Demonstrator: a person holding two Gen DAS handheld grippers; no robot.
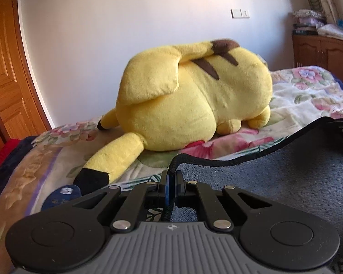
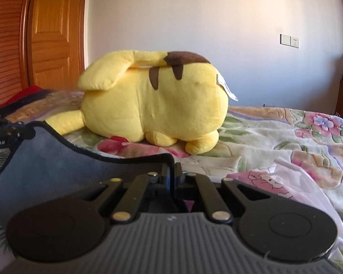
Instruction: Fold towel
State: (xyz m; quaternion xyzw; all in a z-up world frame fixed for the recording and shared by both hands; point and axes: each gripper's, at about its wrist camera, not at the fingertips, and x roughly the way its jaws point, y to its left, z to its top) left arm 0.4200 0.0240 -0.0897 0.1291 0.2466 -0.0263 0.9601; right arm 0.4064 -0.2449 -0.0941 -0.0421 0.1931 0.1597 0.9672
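Two grippers hold one towel (image 1: pixel 285 182) by its far hem, one at each corner. The left gripper (image 1: pixel 171 178) has its fingers closed on the left corner, and the right gripper (image 2: pixel 172 171) is closed on the right corner. The hem hangs between them in a shallow curve, so its long axis runs from side to side, above the bed (image 2: pixel 274 141). The cloth falls from the fingers toward the person. Neither hand seems nearer. A plush (image 1: pixel 189 91) lies beyond, well apart.

Bed (image 1: pixel 308 96) under floral blanket (image 2: pixel 274 141). Yellow Pikachu plush (image 1: pixel 189 96) lies on blanket. Pink printed plastic bag (image 2: pixel 285 182) on blanket, right side. Dark blue item (image 1: pixel 61 196) beside plush tail.
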